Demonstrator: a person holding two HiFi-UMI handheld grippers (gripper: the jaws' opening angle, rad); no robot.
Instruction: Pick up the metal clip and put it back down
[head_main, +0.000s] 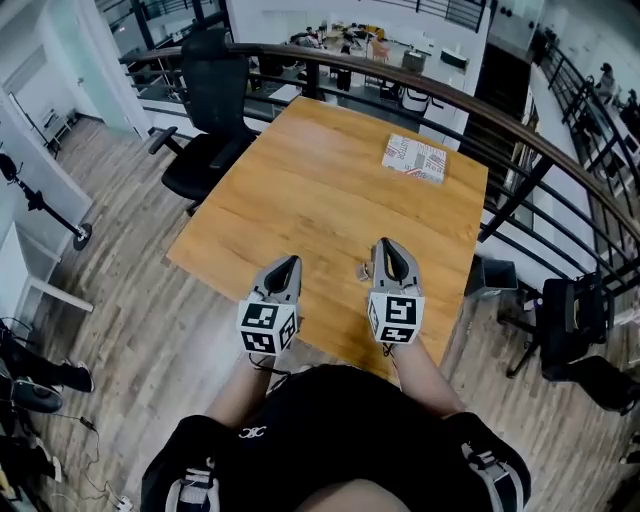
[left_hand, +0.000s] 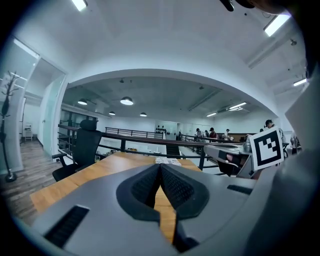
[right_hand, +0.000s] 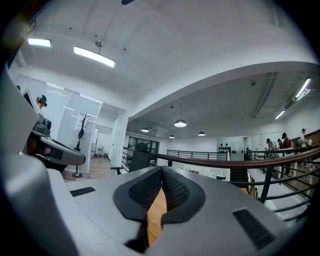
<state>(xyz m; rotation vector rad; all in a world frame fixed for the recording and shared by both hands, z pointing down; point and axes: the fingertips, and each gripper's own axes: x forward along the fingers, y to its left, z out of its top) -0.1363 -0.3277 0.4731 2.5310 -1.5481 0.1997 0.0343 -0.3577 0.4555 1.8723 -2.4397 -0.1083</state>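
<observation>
Grey left gripper (head_main: 287, 263) hangs over the near edge of the wooden table (head_main: 300, 190), tips pointing away from the person. In the left gripper view its black ribbed pads (left_hand: 172, 186) meet at the tips, jaws fully together (left_hand: 160, 165), nothing between them, only table wood showing in the slit below. Right gripper (head_main: 386, 244) sits beside it, a bit further over the table, and its own view shows the same: pads (right_hand: 175, 189) pressed tip to tip (right_hand: 162, 169), empty. Metal clip (head_main: 365, 270) looks to be the small pale object lying on the table just beside the right gripper's left side, between the two grippers and nearer the right one; too small to make out its shape, and contact with the gripper can't be told. It shows in neither gripper view. Further out, a flat patterned packet (head_main: 415, 158) lies near the table's far right corner, well apart from both grippers. A black office chair (head_main: 205, 110) stands at the far left corner of the table. A dark railing (head_main: 480, 110) curves behind the table and down its right side, with an open office level beyond. A second dark chair (head_main: 575, 320) stands on the wood floor (head_main: 120, 300) to the right.
</observation>
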